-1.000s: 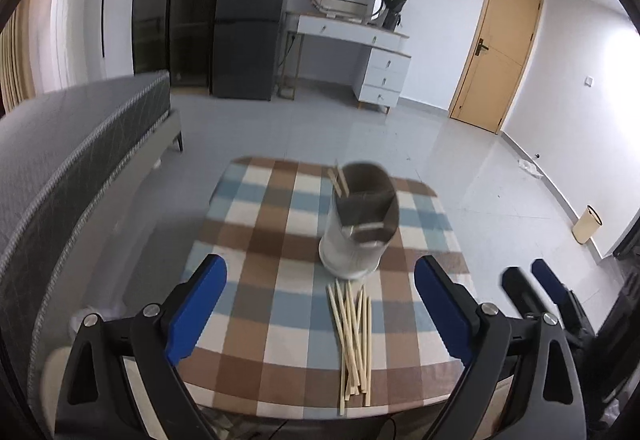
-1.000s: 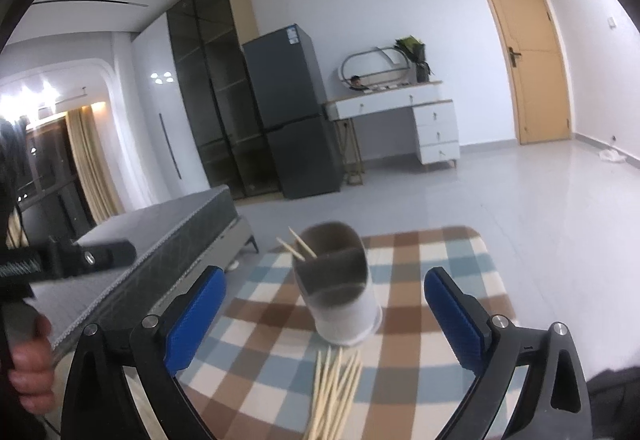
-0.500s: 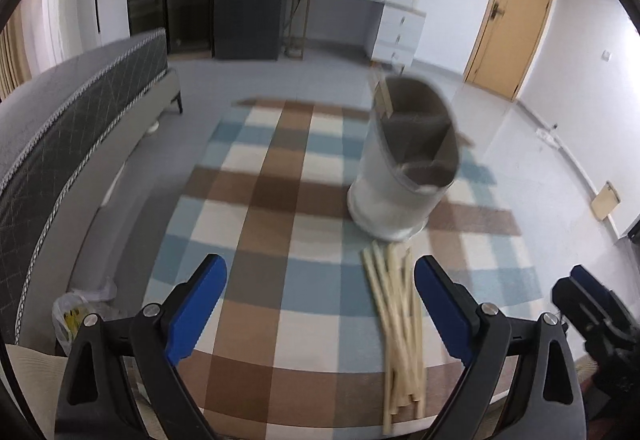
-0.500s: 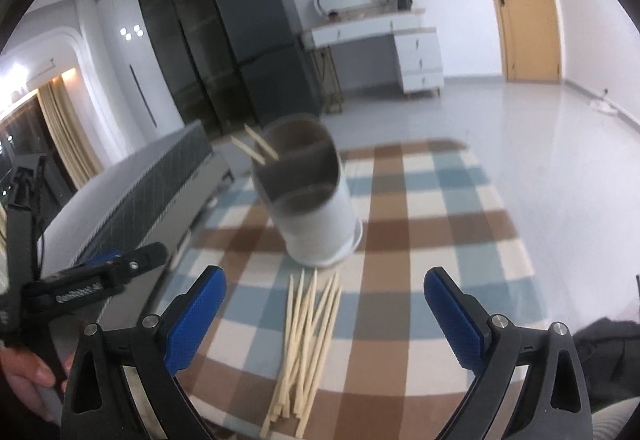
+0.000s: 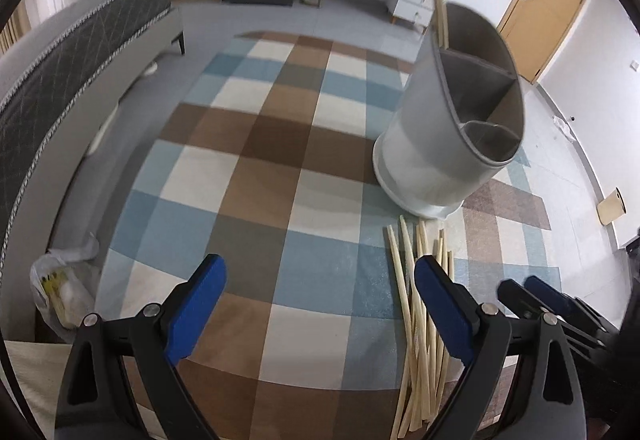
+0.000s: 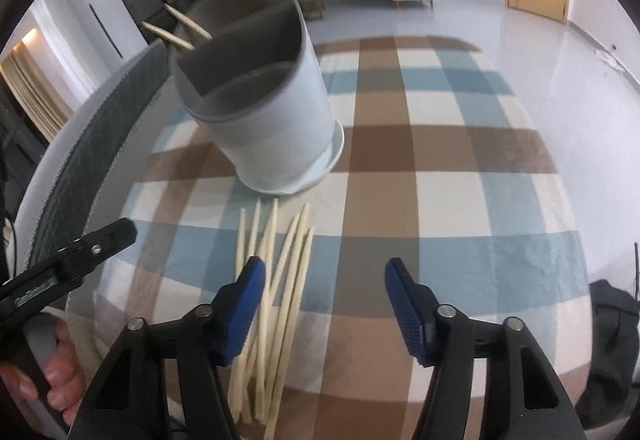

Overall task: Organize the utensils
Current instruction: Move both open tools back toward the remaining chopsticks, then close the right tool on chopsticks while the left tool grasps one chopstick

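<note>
Right gripper (image 6: 324, 272): jaws closing, nothing between the pads, left pad over the chopsticks (image 6: 276, 280). Left gripper (image 5: 320, 276): jaws spread wide, empty, its right pad over the same bundle. Chopsticks lie loose on the checked tablecloth (image 5: 248, 168) by the near table edge, long axis running from that edge toward the holder (image 6: 260, 96), tips fanned just short of its base. Holder stands upright, divided inside, two chopsticks already in its far compartment.
</note>
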Demonstrator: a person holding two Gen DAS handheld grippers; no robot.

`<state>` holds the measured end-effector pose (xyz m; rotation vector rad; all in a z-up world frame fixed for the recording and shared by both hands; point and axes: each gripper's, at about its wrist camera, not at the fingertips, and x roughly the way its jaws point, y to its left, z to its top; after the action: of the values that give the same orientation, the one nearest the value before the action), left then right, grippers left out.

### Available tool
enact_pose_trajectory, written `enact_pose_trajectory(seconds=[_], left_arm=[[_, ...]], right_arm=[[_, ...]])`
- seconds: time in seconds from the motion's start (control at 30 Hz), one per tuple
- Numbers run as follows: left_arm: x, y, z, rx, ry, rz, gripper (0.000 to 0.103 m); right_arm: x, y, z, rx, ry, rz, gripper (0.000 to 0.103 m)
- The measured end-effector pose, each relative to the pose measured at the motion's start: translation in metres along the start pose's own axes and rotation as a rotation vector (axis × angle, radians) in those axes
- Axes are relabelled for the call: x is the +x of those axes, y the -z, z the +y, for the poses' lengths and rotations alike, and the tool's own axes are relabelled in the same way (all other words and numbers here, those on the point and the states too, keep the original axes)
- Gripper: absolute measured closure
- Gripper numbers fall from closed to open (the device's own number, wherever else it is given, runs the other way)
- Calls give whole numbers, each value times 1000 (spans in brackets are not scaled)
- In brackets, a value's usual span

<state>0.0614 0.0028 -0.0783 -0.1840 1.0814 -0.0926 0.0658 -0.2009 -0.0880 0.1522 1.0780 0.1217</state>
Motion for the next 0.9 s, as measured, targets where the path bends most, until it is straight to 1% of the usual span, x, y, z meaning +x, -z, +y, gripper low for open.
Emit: enact_pose_trajectory(seconds=[0.13,0.2,0.23,0.33,0.43,0.63,0.7,0.9], left_arm=[[6,-3,3,-24,1,27,11],[7,-5,6,-41,2,34,11],[8,-6,7,-47,-2,36,11],[10,-7,11,-69,-3,44,11],[13,-7,14,-80,-1,60,11],[16,-8,16,-89,-15,63,11],[16,-8,17,-88,-25,62,11],[22,-7,21,-85,-57,63,11]], right_arm=[[21,-6,5,-16,3,56,51],[31,-8,8,-28,-8,89,59],[35,-9,10,-36,-6,99,61],[47,-10,15,-72,48,119,67],[55,-9,15,-84,75,139,72],[54,-9,20,-120,93,131,75],[56,-9,23,-139,132,126,82],[60,-11,31,-170,147,78,83]])
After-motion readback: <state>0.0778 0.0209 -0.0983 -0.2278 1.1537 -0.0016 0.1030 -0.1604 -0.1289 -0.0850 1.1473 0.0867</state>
